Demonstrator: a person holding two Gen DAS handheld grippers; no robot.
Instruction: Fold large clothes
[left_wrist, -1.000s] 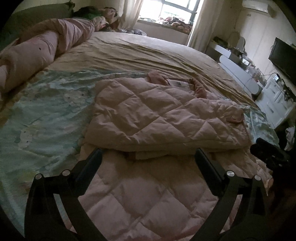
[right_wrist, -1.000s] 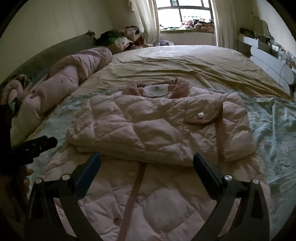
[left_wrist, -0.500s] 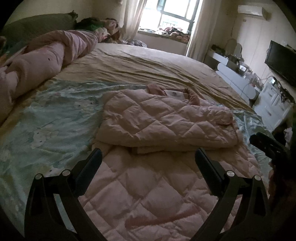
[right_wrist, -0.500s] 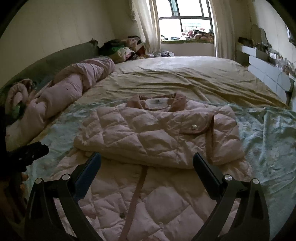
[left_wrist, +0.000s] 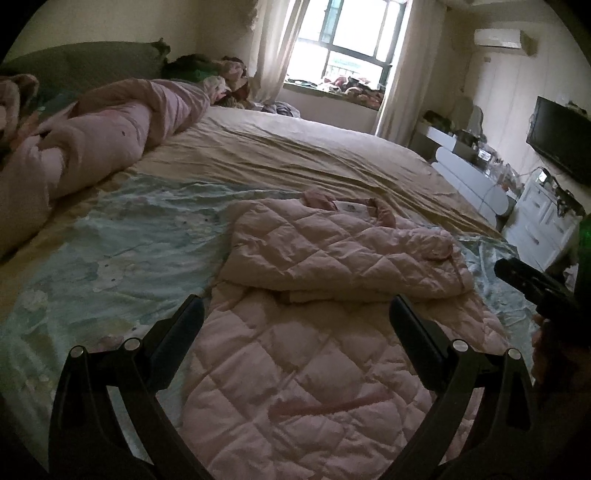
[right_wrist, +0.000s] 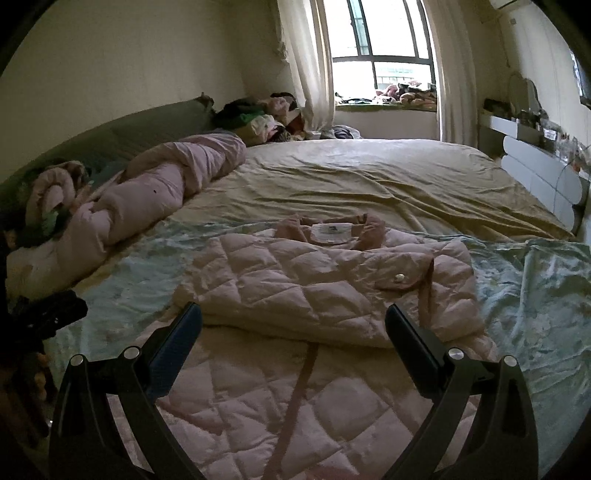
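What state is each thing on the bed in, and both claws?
Pink quilted coat: flat on the bed, upper part folded over, lower half spread out.
Pocket flap: snapped shut.
Pink duvet: rolled up beside the headboard.
Left claw: open, empty.
Right claw: open, empty.

home bedroom | big bed | curtained window | wall TV

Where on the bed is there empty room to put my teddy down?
The tan sheet between the pink coat and the window is bare. So is the blue blanket between the coat and the rolled pink quilt. The headboard corner is crowded with clothes.
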